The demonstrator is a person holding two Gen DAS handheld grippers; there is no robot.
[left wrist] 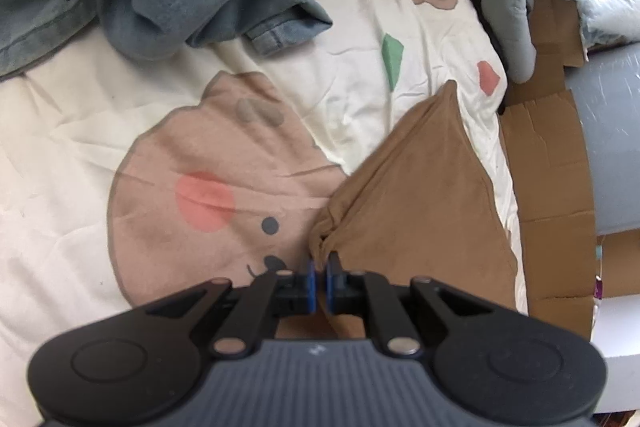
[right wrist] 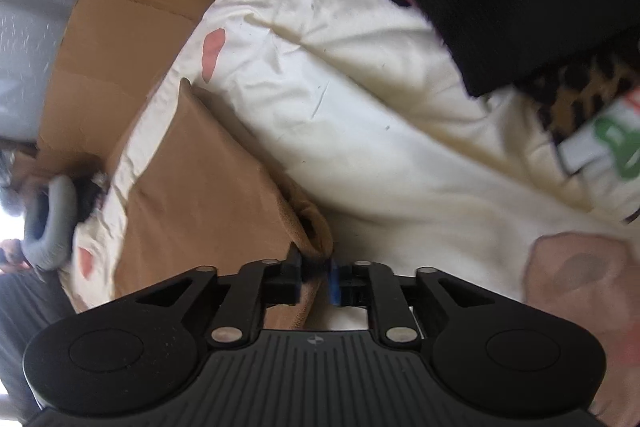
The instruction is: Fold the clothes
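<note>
Looking down on a cream bedspread [left wrist: 80, 131] printed with a bear, I see cardboard [left wrist: 548, 163] beside it. My left gripper [left wrist: 319, 277] is pinched onto the folded brown garment [left wrist: 416, 195]. My right gripper [right wrist: 316, 277] stands slightly parted, seemingly loose around its corner [right wrist: 316, 227].

Soft daylight, blown-out glare at upper right, fisheye-bent edges, right view motion-blurred.

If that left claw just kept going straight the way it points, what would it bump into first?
Most likely the brown garment: the left gripper is shut right at its near corner, apparently pinching it. Past it lies the cream bedsheet; depth is unclear.
</note>
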